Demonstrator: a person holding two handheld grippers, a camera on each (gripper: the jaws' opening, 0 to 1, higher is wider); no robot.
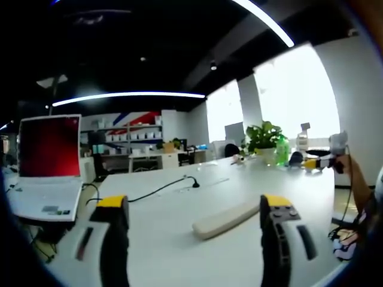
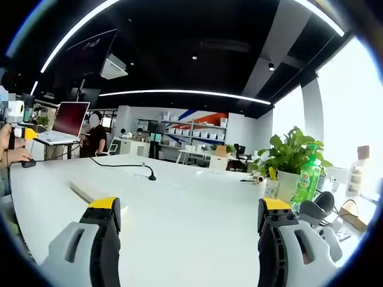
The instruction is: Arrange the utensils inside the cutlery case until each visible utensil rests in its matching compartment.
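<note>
On the white table (image 1: 179,239), left gripper view: a long flat cream-coloured case (image 1: 226,218) lies closed, tilted, between and just beyond the jaws of the left gripper (image 1: 194,209), which stand wide apart, holding nothing. No utensils can be made out. A black cable (image 1: 161,188) runs across the table behind it, an open laptop (image 1: 48,161) with a red screen sits at left, and a potted plant (image 1: 264,136) and a green bottle (image 1: 282,149) stand at the far edge. The other gripper comes in at far right. Right gripper view: right gripper (image 2: 188,218) jaws spread, empty, over bare table; the case (image 2: 90,192) shows beside the left jaw, apart from it. Plant (image 2: 291,152) and green bottle (image 2: 308,173) at right, seated person (image 2: 94,139) far back.
</note>
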